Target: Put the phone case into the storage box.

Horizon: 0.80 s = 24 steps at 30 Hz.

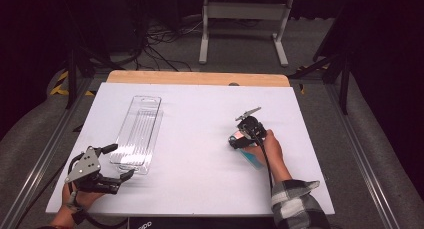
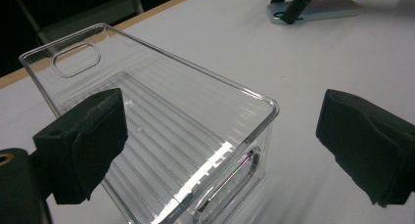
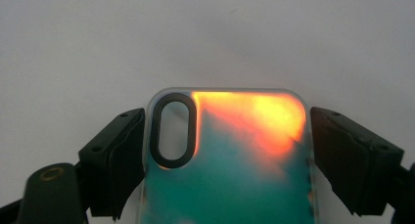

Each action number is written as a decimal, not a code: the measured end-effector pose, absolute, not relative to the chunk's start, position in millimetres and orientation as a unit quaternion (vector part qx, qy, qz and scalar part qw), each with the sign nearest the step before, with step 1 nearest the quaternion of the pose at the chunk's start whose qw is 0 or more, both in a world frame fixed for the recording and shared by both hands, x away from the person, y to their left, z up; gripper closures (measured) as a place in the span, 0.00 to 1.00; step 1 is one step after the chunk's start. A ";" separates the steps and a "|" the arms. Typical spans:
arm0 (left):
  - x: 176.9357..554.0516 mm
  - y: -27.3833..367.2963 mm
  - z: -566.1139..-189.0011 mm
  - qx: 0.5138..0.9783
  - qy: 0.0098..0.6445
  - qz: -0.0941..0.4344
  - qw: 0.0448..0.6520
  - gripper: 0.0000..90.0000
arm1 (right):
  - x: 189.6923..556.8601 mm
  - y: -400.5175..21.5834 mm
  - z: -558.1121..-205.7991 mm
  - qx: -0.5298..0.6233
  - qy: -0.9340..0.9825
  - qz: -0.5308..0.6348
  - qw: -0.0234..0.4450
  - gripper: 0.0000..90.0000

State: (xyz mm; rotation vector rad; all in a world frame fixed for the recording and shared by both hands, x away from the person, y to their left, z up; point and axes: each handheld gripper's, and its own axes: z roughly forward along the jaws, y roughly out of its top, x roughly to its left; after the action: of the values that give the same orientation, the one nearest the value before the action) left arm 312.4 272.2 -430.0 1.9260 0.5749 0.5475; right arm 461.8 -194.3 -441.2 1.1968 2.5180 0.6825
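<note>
Teal-and-orange glossy plastic phone case (image 3: 235,160) lies flat on white tabletop (image 1: 200,139), right side. Right tool (image 3: 227,150) pinches its long edges near camera cutout. Light, thin, likely slippery and flexy; edge grip suits. Left tool (image 2: 220,145) gapes, empty, at clear plastic tray (image 2: 161,131).

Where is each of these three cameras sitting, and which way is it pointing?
High view: above the person's side, looking forward and down on the white table; forearms, both grippers.
Left gripper view: rides the left gripper, facing the clear plastic tray; two black fingers.
Right gripper view: rides the right gripper, looking down on the phone case it clamps.
Shared: the left gripper view and high view both show the tray.
</note>
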 end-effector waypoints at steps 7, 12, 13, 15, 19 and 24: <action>311.8 271.8 -428.9 0.796 0.238 0.231 0.507 0.07 | 455.8 -191.5 -437.1 0.403 0.867 0.255 0.146 0.19; 311.0 269.2 -428.1 0.797 0.237 0.230 0.505 0.07 | 448.2 -193.6 -426.8 0.397 0.856 0.293 0.154 0.19; 311.0 267.4 -428.0 0.796 0.236 0.231 0.508 0.07 | 444.7 -194.3 -423.4 0.391 0.853 0.305 0.163 0.19; 309.0 263.5 -426.4 0.797 0.230 0.237 0.505 0.08 | 435.4 -193.9 -419.0 0.371 0.850 0.322 0.192 0.19; 307.8 258.8 -426.1 0.800 0.224 0.237 0.504 0.08 | 425.7 -196.6 -413.8 0.363 0.835 0.358 0.206 0.19; 306.6 254.4 -425.7 0.802 0.222 0.235 0.503 0.08 | 414.7 -202.7 -402.9 0.359 0.809 0.408 0.223 0.19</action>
State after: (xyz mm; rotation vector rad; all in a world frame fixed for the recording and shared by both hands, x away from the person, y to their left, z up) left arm 306.6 254.4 -425.7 1.9366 0.5363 0.5684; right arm 414.7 -202.7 -402.9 0.9906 2.2354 1.1276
